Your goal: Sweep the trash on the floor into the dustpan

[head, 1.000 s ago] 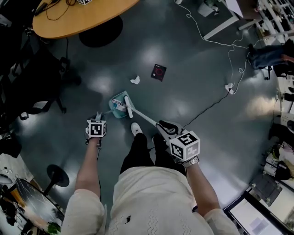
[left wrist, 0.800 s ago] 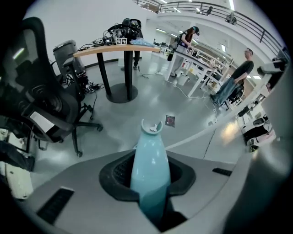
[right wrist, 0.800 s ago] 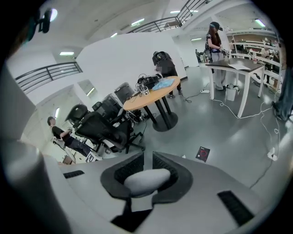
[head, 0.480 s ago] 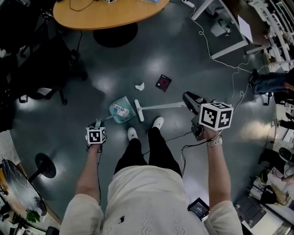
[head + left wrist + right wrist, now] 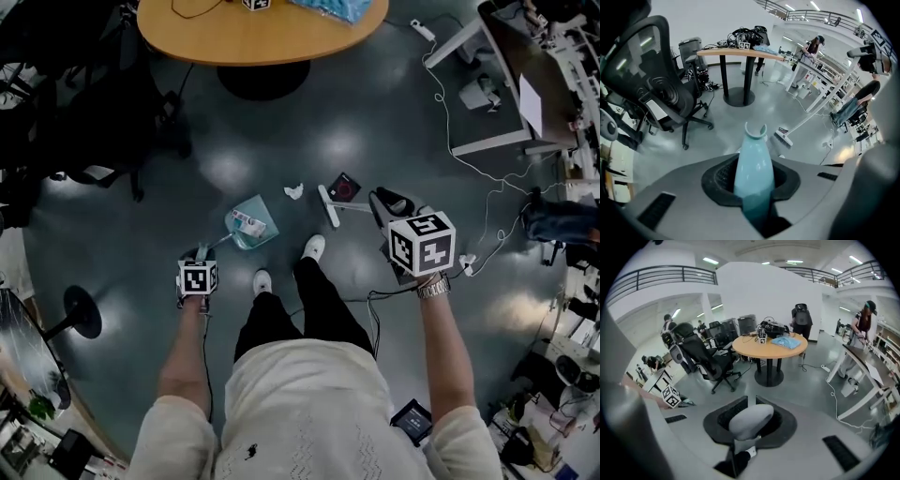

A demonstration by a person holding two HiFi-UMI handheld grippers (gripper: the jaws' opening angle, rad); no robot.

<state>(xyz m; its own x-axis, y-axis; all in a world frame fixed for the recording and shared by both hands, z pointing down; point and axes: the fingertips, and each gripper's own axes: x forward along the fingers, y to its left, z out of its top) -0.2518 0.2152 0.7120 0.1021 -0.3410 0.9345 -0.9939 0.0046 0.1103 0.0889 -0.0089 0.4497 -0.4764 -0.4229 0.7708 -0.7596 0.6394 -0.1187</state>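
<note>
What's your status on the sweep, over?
Left gripper shut on dustpan handle, right gripper shut on broom handle. Paper scrap and dark packet on floor outside dustpan, broom head beside packet. Nothing blocking.

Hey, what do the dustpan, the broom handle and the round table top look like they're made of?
Dustpan: likely plastic, smooth pale teal with a soft sheen on its handle.
Broom handle: grey moulded grip, probably plastic, matte.
Table top: wood or wood-look laminate, warm tan and even; can't tell which.
</note>
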